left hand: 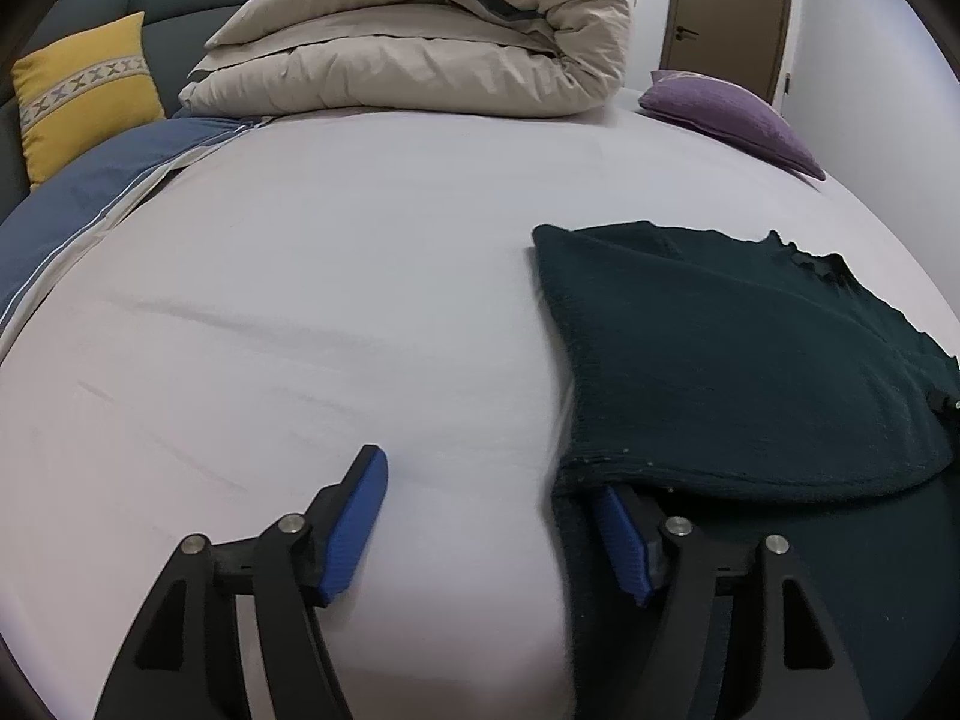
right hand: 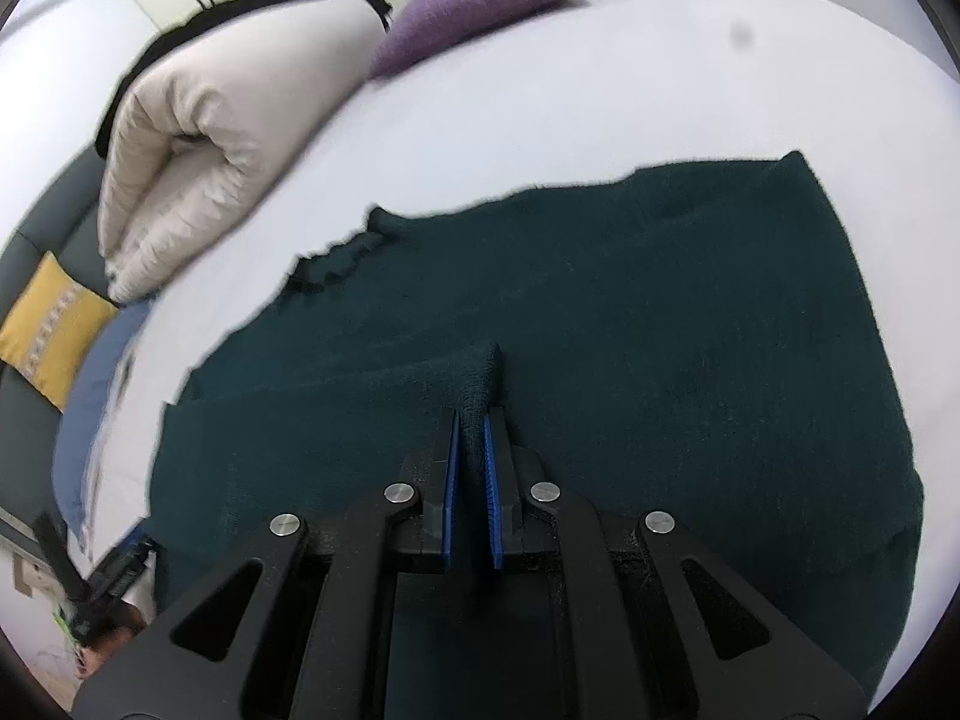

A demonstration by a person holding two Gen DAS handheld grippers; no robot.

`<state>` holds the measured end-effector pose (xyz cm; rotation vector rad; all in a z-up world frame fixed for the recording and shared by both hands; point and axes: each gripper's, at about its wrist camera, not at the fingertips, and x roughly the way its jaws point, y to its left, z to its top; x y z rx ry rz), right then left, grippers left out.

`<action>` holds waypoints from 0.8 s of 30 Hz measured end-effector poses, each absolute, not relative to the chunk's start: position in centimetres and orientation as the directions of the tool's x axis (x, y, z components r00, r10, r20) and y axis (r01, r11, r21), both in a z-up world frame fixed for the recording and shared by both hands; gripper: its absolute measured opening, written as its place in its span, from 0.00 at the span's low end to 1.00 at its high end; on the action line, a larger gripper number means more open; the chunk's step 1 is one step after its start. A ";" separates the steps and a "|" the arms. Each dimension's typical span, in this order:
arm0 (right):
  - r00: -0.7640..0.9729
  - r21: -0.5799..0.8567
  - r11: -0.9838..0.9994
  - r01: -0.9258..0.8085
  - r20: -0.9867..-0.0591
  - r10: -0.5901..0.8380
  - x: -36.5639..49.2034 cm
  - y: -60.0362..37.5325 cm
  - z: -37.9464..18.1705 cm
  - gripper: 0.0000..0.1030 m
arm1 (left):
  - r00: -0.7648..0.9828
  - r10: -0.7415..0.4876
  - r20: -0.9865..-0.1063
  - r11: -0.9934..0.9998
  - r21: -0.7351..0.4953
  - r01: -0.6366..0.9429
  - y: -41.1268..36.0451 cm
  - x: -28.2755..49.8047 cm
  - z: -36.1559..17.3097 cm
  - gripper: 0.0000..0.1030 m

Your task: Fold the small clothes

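A: What filled most of the left wrist view?

B: The bed (left hand: 336, 276), its pale sheet bare across the middle. A folded beige duvet (left hand: 420, 42) sat at the top centre, a yellow cushion (left hand: 84, 90) upper left, a purple cushion (left hand: 732, 114) upper right. I'd guess they had been pushed back to leave room for folding.

A: And the garment?

B: A dark green knitted sweater (left hand: 750, 360) lay flat on the sheet at the right of that frame. In the right wrist view it covered the centre.

A: How was it held?

B: The right gripper (right hand: 474, 420) was clenched on a raised pleat of knit at lower centre, probably to carry that edge over for a fold.

A: The left one?

B: The left gripper (left hand: 498, 522) stood released, jaws wide. One blue pad rested over bare sheet; the other sat tucked under the sweater's near hem, lower right. Nothing was pinched. I judged it was placed to take that hem.
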<state>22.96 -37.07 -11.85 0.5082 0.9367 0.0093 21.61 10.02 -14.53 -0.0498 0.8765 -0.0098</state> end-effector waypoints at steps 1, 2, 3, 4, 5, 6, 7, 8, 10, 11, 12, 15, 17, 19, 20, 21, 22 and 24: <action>0.596 0.423 0.881 0.211 -0.770 0.227 23.1 -37.1 -12.0 0.07 | 0.639 -0.030 -0.769 0.999 -0.050 -0.014 10.1 21.6 -14.5 0.71; 0.600 0.426 0.880 0.212 -0.767 0.227 23.1 -37.1 -11.9 0.07 | 0.637 -0.030 -0.771 0.999 -0.051 -0.014 10.1 21.7 -14.6 0.71; 0.606 0.421 0.883 0.207 -0.764 0.222 23.0 -37.0 -11.6 0.07 | 0.634 -0.029 -0.773 0.999 -0.050 -0.015 10.1 21.6 -14.7 0.72; 0.615 0.406 0.892 0.198 -0.760 0.210 23.0 -36.7 -11.3 0.07 | 0.632 -0.027 -0.774 0.999 -0.047 -0.016 10.0 21.6 -14.7 0.73; 0.613 0.391 0.899 0.196 -0.764 0.199 23.0 -36.5 -11.3 0.07 | 0.632 -0.023 -0.774 0.999 -0.042 -0.016 10.0 21.6 -14.7 0.73; 0.605 0.383 0.902 0.199 -0.772 0.195 23.2 -36.5 -11.5 0.07 | 0.633 -0.022 -0.774 0.999 -0.041 -0.015 10.0 21.5 -14.7 0.73; 0.605 0.384 0.901 0.202 -0.772 0.194 23.3 -36.5 -11.5 0.07 | 0.634 -0.023 -0.773 0.999 -0.043 -0.016 10.0 21.5 -14.7 0.73; 0.612 0.377 0.904 0.200 -0.769 0.185 23.3 -36.4 -11.2 0.07 | 0.634 -0.023 -0.773 0.999 -0.043 -0.016 10.0 21.5 -14.7 0.73; 0.639 0.345 0.918 0.194 -0.755 0.148 23.2 -36.2 -10.2 0.06 | 0.635 -0.019 -0.772 0.999 -0.038 -0.016 9.9 21.5 -14.7 0.74; 0.639 0.344 0.918 0.196 -0.755 0.147 23.3 -36.3 -10.1 0.06 | 0.635 -0.016 -0.772 0.999 -0.034 -0.016 9.9 21.5 -14.7 0.74; 0.628 0.343 0.916 0.206 -0.764 0.145 23.4 -36.6 -10.4 0.06 | 0.635 -0.013 -0.773 0.999 -0.031 -0.017 9.9 21.4 -14.7 0.75; 0.599 0.333 0.918 0.216 -0.787 0.145 23.7 -37.4 -12.3 0.02 | 0.635 0.002 -0.773 1.000 -0.014 -0.020 9.7 21.4 -14.6 0.78; 0.609 0.350 0.909 0.225 -0.779 0.149 23.4 -37.8 -12.0 0.02 | 0.638 0.003 -0.770 1.000 -0.013 -0.020 9.7 21.4 -14.6 0.79; 0.621 0.407 0.881 0.240 -0.762 0.183 23.1 -38.2 -11.6 0.10 | 0.636 -0.003 -0.771 1.000 -0.022 -0.022 9.8 21.5 -14.6 0.81; 0.621 0.427 0.870 0.247 -0.759 0.196 23.1 -38.4 -11.6 0.13 | 0.636 -0.004 -0.772 0.999 -0.024 -0.023 9.8 21.5 -14.6 0.81; 0.620 0.455 0.855 0.250 -0.753 0.219 23.1 -38.5 -11.6 0.22 | 0.635 -0.004 -0.773 0.999 -0.025 -0.024 9.9 21.5 -14.6 0.82; 0.621 0.483 0.841 0.245 -0.744 0.246 23.2 -38.7 -11.5 0.27 | 0.635 -0.004 -0.773 0.999 -0.026 -0.024 9.9 21.5 -14.6 0.82; 0.626 0.478 0.846 0.237 -0.741 0.243 23.3 -38.5 -11.2 0.27 | 0.633 -0.007 -0.774 0.999 -0.029 -0.025 9.9 21.5 -14.6 0.83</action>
